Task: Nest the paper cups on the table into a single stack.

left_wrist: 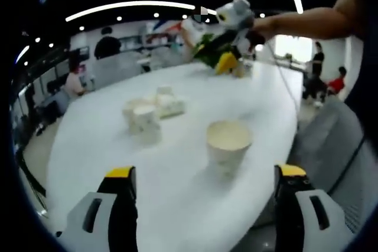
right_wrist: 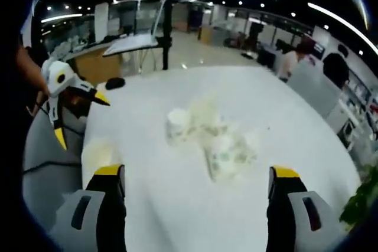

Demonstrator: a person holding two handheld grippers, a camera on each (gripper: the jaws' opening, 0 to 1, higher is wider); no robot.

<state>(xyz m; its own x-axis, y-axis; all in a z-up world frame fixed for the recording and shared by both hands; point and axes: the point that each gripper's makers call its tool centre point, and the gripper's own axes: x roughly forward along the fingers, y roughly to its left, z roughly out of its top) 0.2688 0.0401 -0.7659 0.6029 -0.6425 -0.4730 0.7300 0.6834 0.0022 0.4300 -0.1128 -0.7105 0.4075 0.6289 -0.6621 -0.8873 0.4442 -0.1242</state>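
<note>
Cups sit on the white table [left_wrist: 177,205], none of them gripped. In the left gripper view one cup [left_wrist: 228,143] stands upright and alone, mouth up, just ahead of the left gripper [left_wrist: 205,172] and a little toward its right jaw. Farther off, a cluster [left_wrist: 151,112] of several cups lies huddled together, some on their sides; how many there are is too blurred to tell. In the right gripper view the same cluster [right_wrist: 212,137] lies ahead of the right gripper [right_wrist: 198,172], and the lone cup [right_wrist: 96,153] shows pale and blurred near the table [right_wrist: 283,104] edge, just above the left jaw.

Both grippers have their jaws spread wide apart with nothing between them. Each shows in the other's view, held up in a hand over the table edge: the right one [left_wrist: 227,57] at the far side, the left one [right_wrist: 80,110] at the left.

Behind are office desks, ceiling lights and several people.
</note>
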